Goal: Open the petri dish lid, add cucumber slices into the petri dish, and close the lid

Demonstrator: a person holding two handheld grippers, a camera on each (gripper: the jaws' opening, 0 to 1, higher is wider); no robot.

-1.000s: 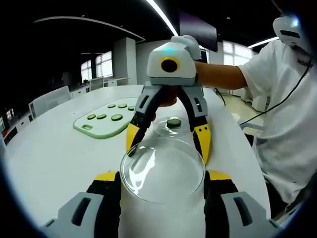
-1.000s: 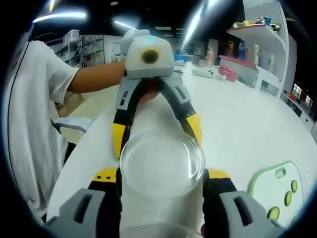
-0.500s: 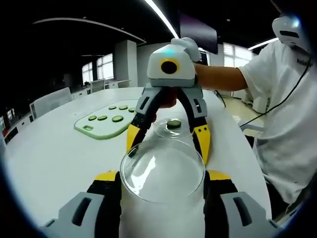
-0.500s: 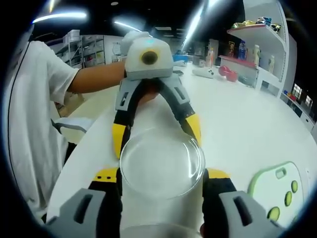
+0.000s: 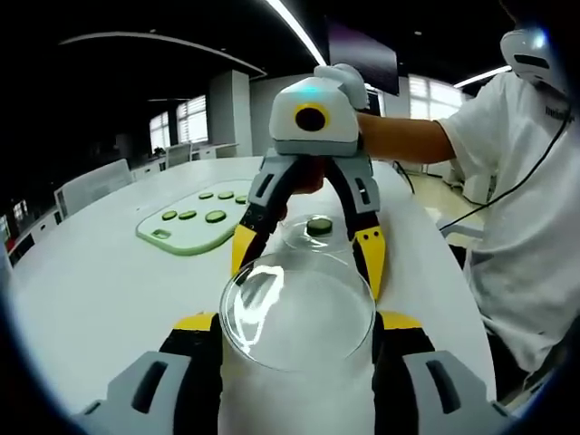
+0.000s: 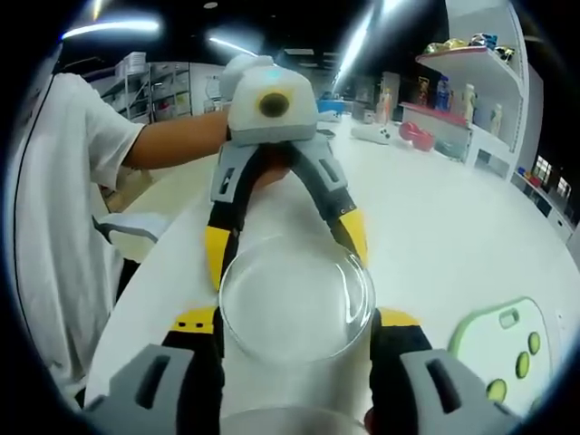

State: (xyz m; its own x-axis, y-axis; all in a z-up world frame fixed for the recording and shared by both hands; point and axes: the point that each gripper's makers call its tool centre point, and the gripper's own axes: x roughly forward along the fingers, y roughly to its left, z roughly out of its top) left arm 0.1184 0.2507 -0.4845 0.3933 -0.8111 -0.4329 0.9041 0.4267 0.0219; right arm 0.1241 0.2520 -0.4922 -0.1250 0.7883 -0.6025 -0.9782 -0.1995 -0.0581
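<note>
Left gripper view: the left gripper (image 5: pixel 297 328) rises from 6 o'clock, its yellow-tipped jaws spread wide around a clear round petri dish lid (image 5: pixel 297 310), touching its rim at 9 and 3 o'clock. Facing it from 12 o'clock, the right gripper (image 5: pixel 308 261) has its jaws splayed around the lid's far edge. Past the lid, at 12 o'clock, the petri dish (image 5: pixel 315 231) sits on the white table (image 5: pixel 100 290) with one cucumber slice (image 5: pixel 318 226) inside. At 10 o'clock a pale green cutting board (image 5: pixel 195 217) carries more cucumber slices (image 5: pixel 215 216). A person in a white shirt (image 5: pixel 517 208) stands at 3 o'clock.

Right gripper view: the right gripper (image 6: pixel 297 328) is likewise opened wide on the lid (image 6: pixel 295 304), the left gripper (image 6: pixel 286 245) opposite at 12 o'clock. The cutting board (image 6: pixel 503 349) lies at 4 o'clock.
</note>
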